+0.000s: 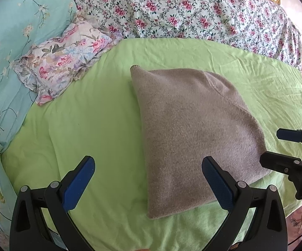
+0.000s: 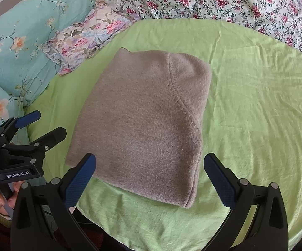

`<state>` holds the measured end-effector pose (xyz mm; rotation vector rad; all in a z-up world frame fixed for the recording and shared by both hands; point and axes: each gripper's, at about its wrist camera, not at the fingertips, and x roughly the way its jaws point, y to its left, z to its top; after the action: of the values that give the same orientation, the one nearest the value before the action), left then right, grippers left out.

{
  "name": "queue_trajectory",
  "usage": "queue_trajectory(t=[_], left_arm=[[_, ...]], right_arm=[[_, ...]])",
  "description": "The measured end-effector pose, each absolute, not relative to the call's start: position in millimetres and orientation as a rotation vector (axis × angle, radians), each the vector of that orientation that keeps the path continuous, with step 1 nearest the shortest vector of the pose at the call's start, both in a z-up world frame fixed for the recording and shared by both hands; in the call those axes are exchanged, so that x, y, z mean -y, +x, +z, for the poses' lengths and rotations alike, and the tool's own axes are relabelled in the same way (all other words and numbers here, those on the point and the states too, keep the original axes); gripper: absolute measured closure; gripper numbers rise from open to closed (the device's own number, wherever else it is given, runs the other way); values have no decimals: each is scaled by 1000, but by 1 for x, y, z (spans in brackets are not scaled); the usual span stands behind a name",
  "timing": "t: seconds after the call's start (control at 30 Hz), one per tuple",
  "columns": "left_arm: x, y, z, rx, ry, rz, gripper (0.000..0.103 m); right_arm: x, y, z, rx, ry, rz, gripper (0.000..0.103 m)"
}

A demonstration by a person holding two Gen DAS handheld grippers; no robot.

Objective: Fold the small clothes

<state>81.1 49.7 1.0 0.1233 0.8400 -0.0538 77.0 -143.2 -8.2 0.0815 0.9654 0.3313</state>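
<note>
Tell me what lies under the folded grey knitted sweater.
The folded grey knitted sweater rests on a light green bed sheet, which shows all around it. Anything directly beneath the sweater is covered.

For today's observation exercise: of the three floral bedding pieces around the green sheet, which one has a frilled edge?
The small pale pillow with pink and purple flowers, lying between the turquoise quilt and the red-flowered cover.

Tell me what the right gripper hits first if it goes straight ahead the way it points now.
Most likely the folded grey sweater. The right gripper is open and empty, and the sweater's near edge lies between its fingertips on the green sheet. How high the gripper is above the sweater is unclear.
</note>
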Motion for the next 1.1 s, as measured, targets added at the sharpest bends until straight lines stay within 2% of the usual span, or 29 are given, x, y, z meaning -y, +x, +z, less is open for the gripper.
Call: queue_trajectory(t=[1.1], left_arm=[[-49,81,2,-834,130,-52,1]], right_arm=[[144,77,-10,-960,86,329,0]])
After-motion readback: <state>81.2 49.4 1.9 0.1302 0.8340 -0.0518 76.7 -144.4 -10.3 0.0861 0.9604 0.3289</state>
